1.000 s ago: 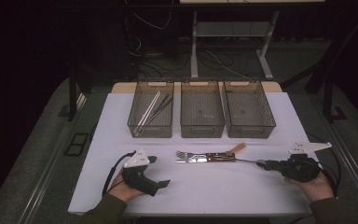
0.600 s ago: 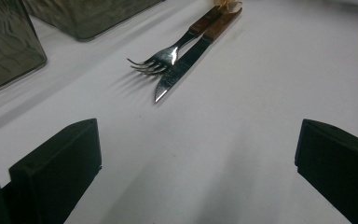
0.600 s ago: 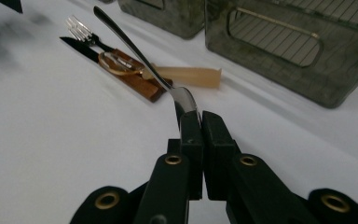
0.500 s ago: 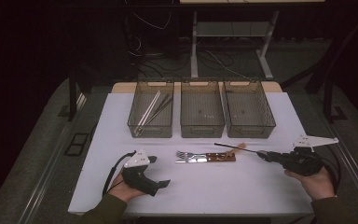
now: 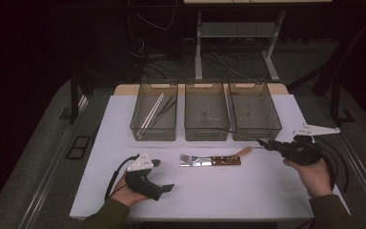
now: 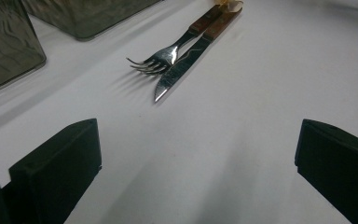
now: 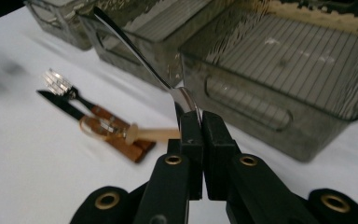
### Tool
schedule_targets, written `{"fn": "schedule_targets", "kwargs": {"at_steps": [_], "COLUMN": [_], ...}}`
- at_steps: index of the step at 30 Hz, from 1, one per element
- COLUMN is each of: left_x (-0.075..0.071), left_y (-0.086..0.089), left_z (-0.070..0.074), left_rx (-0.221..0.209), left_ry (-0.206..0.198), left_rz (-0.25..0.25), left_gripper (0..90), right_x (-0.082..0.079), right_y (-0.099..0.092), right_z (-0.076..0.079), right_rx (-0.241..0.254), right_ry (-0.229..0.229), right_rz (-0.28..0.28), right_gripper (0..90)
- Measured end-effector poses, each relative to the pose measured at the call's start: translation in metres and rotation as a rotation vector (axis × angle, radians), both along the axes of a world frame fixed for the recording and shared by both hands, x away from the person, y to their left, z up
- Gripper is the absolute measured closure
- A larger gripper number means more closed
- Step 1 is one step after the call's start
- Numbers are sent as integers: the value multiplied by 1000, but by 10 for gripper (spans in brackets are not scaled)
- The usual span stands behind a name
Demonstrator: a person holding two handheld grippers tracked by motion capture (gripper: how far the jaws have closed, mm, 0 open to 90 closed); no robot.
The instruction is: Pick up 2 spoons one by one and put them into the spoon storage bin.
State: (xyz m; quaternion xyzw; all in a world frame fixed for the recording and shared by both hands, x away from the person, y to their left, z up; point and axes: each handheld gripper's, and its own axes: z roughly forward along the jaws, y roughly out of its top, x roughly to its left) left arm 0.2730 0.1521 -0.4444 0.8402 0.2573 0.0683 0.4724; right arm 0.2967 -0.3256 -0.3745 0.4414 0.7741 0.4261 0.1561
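My right gripper (image 5: 263, 142) (image 7: 199, 119) is shut on the bowl end of a metal spoon (image 5: 238, 134) (image 7: 135, 49), held above the table in front of the right bin (image 5: 272, 117). The spoon's handle points toward the middle bin (image 5: 206, 136). My left gripper (image 5: 163, 175) (image 6: 198, 158) rests on the table in the person's left hand, jaws wide open with nothing between them. It faces a wooden-handled fork (image 6: 168, 53) (image 5: 190, 158) and knife (image 6: 186, 63) (image 5: 209, 163) lying side by side at mid-table.
Three see-through bins stand in a row at the back of the white table (image 5: 228, 195). The left bin (image 5: 140, 129) holds several long sticks (image 5: 153, 113). A pale wooden utensil (image 5: 244, 151) (image 7: 151, 135) lies across the knife and fork handles.
My right gripper has risen and moved back toward the bins with the spoon in it. The left gripper, the fork and the knife have stayed put.
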Motion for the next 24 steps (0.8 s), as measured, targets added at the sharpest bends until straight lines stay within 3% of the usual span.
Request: {"fn": "schedule_targets", "kwargs": {"at_steps": [10,24], "left_x": [0,-1], "left_y": [1,0], "left_z": [0,1], "left_rx": [-5,-10], "left_ry": [1,-4], "left_rz": [4,1], "left_gripper": [0,0], "right_x": [30,85], "right_y": [34,85], "right_z": [13,21], "right_rx": [-42,-110], "right_ry": [-35,-11], "right_rz": [-45,-96], "right_gripper": [885,885]}}
